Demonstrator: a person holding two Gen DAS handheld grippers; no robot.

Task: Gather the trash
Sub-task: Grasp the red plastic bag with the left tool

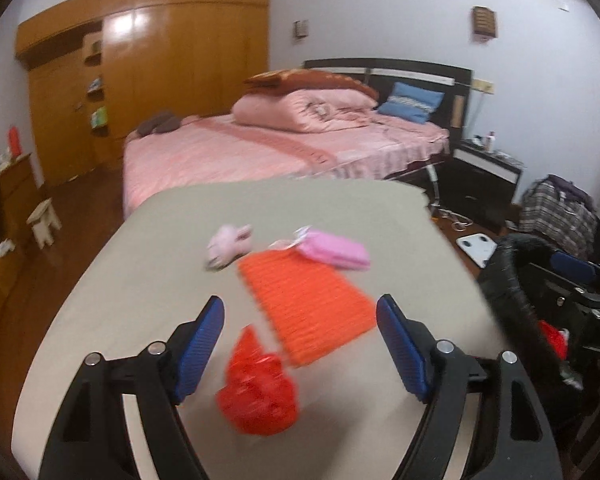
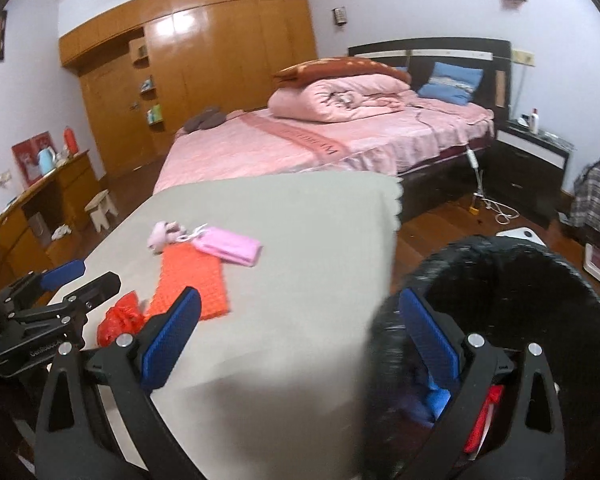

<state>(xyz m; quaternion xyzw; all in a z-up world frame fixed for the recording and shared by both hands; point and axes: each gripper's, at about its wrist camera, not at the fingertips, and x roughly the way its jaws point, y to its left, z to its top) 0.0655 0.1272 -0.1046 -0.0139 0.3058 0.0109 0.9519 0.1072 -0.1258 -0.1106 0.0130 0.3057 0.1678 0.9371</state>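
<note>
Both jaws stand wide and hold nothing: the left hand-held gripper point(image 1: 300, 344) hangs over the red crumpled bag point(image 1: 258, 394) low on the grey worktop point(image 1: 340, 208), and the right hand-held gripper point(image 2: 300, 336) is at the black bin point(image 2: 540, 280), lower right, beside the worktop

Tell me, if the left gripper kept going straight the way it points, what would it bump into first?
Probably the red plastic bag, lying on the table between the open left gripper fingers; depth is hard to judge.
</note>
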